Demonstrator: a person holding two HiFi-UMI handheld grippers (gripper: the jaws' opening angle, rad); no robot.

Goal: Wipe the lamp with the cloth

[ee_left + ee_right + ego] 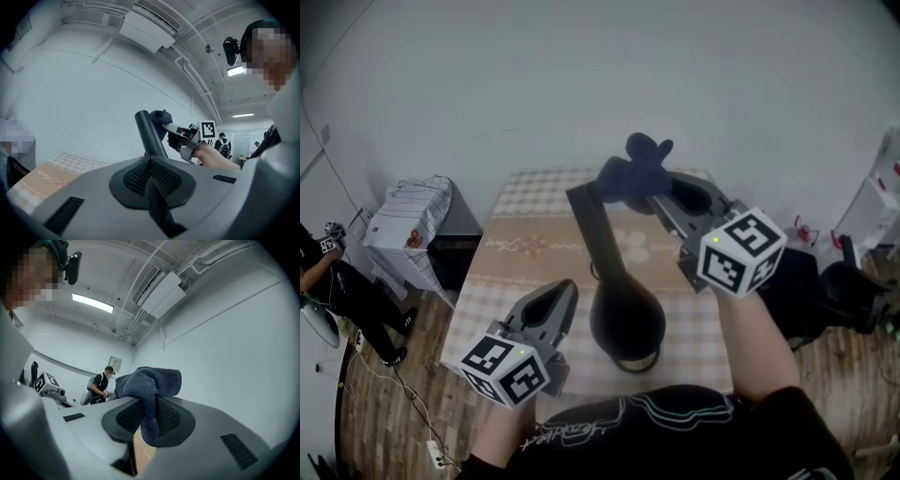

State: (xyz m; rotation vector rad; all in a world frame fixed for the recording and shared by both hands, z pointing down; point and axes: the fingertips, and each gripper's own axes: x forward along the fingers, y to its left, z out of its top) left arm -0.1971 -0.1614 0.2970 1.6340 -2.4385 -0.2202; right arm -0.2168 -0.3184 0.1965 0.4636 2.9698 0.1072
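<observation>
A black lamp stands on the table with its round base near me and its straight arm leaning up and away. My right gripper is shut on a dark blue cloth, which is bunched against the top end of the arm. In the right gripper view the cloth hangs folded between the jaws. My left gripper is low beside the lamp's neck, jaws shut with nothing seen between them. The lamp's arm rises just beyond it in the left gripper view, with the cloth at its top.
A checked tablecloth covers the table. A white-draped stand and a dark cabinet sit to its left. A person stands at the far left by floor cables. Black equipment lies to the right. A white wall is behind.
</observation>
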